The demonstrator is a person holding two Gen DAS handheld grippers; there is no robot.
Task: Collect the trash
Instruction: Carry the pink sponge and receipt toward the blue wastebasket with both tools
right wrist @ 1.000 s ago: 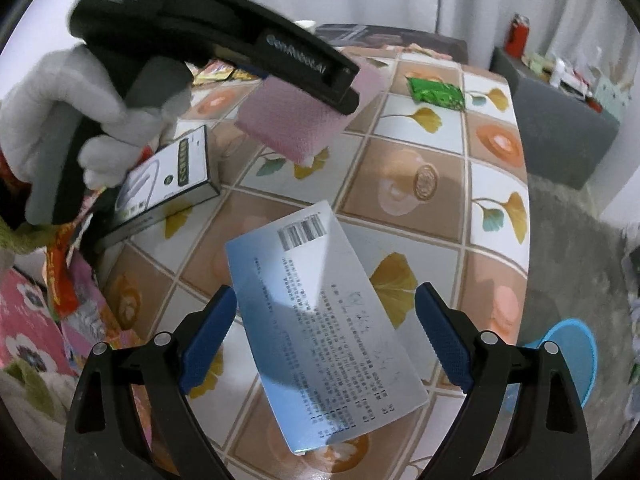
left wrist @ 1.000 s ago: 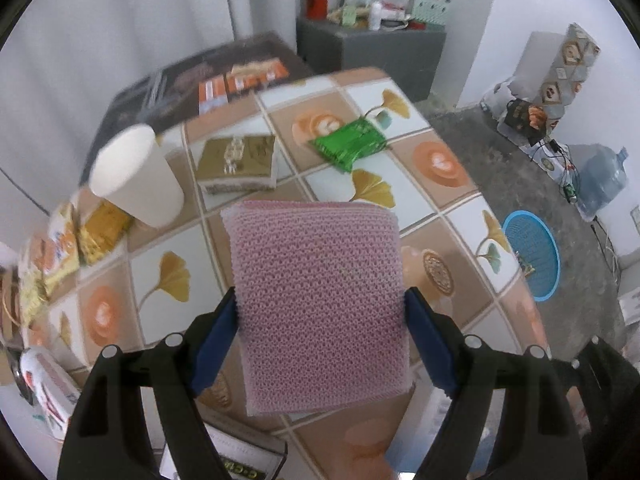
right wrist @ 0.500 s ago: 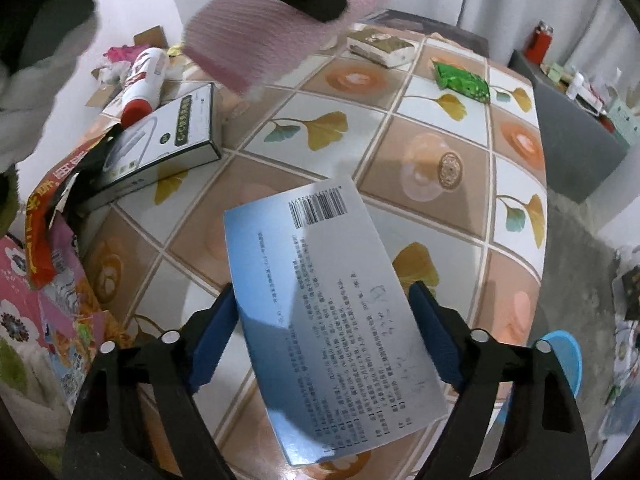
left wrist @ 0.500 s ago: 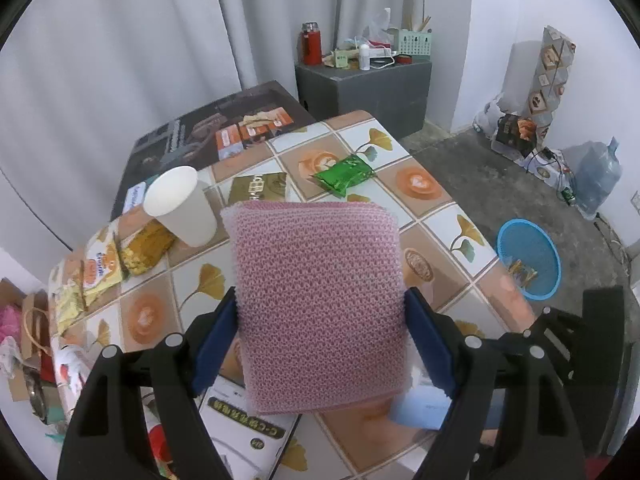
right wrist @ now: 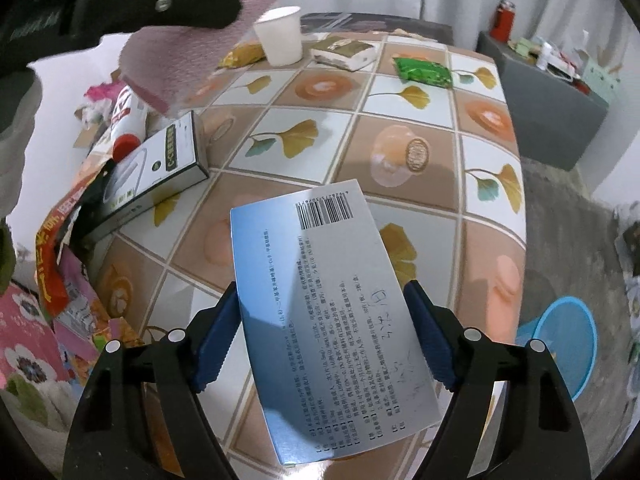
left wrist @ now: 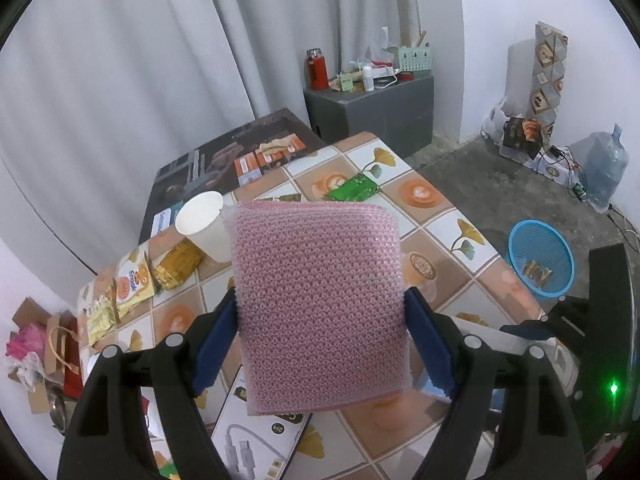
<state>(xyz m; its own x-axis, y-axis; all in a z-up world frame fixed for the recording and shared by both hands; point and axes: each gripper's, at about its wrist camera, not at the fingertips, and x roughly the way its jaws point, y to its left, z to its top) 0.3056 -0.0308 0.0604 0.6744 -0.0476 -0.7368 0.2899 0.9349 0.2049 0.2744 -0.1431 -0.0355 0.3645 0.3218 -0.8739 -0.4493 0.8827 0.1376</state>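
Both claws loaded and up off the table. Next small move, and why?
Probably carry both toward the blue basket on the floor past the table's edge. The left claw is shut on the pink sponge, the right claw on the blue box; both are held above the table, and the basket already holds a wrapper.

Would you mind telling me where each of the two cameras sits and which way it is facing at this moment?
Left wrist: on the left gripper, looking along its fingers over the pink mesh pad it clamps, toward the table and curtain; the right gripper's black frame shows at the right edge.
Right wrist: on the right gripper, looking over the blue box it clamps, across the table; the left gripper shows top left.
Shared: paper cup, green packet, blue basket.
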